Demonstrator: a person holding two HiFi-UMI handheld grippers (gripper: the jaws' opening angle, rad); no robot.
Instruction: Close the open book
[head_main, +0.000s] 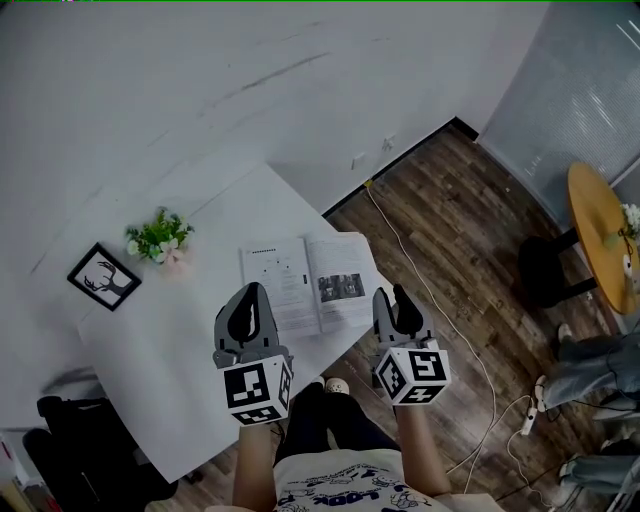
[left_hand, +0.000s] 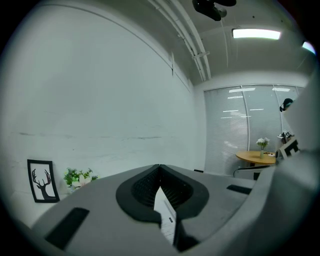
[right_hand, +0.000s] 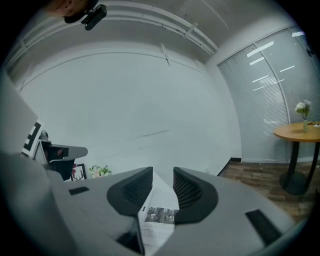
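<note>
The open book (head_main: 310, 280) lies flat on the white table (head_main: 150, 400), near its right corner, with a printed photo on its right page. My left gripper (head_main: 252, 292) hovers over the near edge of the left page; in the left gripper view (left_hand: 160, 166) its tips touch and hold nothing, with a strip of page (left_hand: 165, 215) showing beneath. My right gripper (head_main: 390, 294) hangs by the book's right edge. In the right gripper view (right_hand: 163, 172) a gap stands between its tips, and the photo page (right_hand: 159, 217) lies below them, apart from the pads.
A small potted plant (head_main: 160, 237) and a framed deer picture (head_main: 103, 277) stand on the table's far left. A white cable (head_main: 430, 300) runs over the wooden floor to a power strip (head_main: 530, 415). A round wooden table (head_main: 600, 235) stands at right; a black chair (head_main: 70, 450) at lower left.
</note>
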